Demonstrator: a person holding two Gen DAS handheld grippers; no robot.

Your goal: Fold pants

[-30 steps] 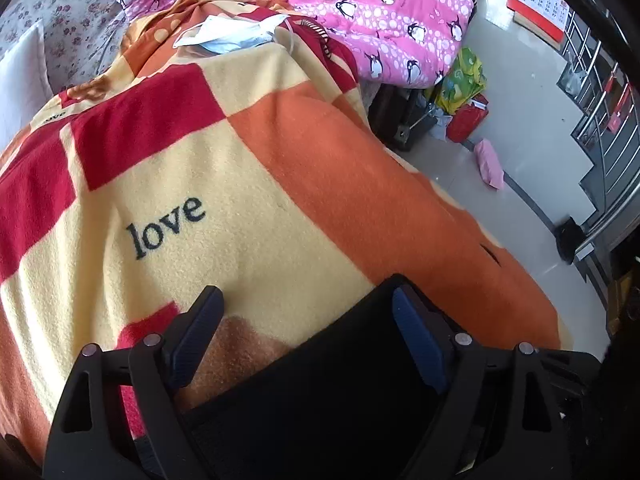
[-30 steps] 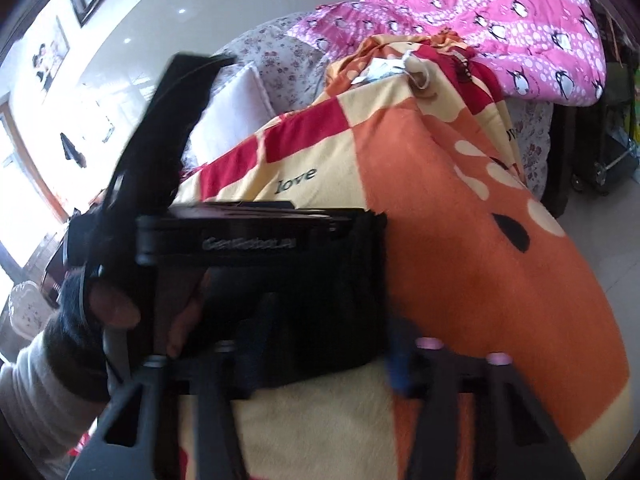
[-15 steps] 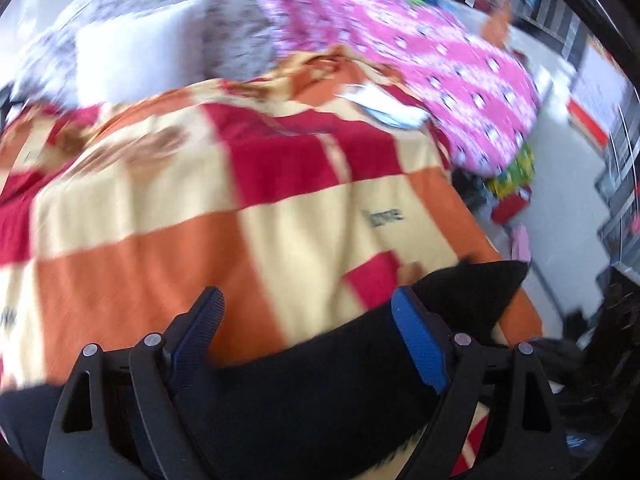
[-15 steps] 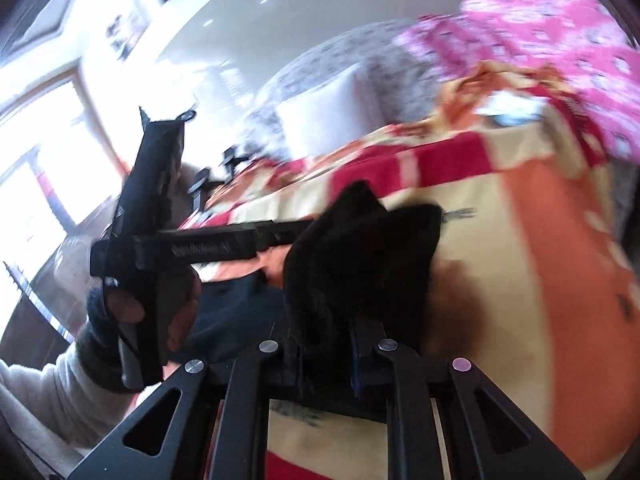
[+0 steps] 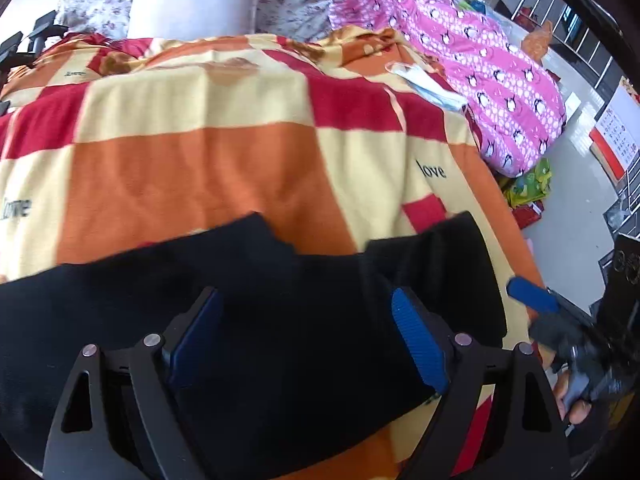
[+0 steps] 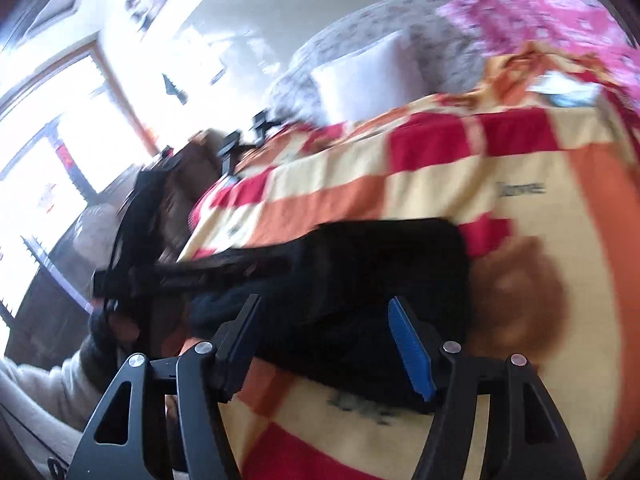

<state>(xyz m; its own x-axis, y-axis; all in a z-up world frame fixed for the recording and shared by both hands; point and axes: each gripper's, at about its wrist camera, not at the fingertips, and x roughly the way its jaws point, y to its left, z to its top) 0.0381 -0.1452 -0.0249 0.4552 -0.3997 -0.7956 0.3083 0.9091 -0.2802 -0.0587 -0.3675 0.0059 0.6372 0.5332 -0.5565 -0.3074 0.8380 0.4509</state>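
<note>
Black pants (image 5: 280, 300) lie across the near part of a bed covered by a fuzzy checked blanket (image 5: 208, 168) in red, orange and cream. The left hand-held gripper (image 5: 308, 328) and right hand-held gripper (image 6: 324, 332) both hover over them, jaws wide apart, gripping nothing. The cloth looks soft, light and floppy, probably best pinched at an edge or corner.

Checked blanket (image 5: 208, 168), pillow (image 5: 192, 0), perhaps tissues (image 5: 430, 84)

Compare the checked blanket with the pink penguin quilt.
The checked blanket is red, orange and cream with "love" printed on it; the pink penguin quilt is dotted pink with penguins. The blanket lies spread flat under the black pants; the quilt is heaped, bare, at the far right. Both are bedding.
</note>
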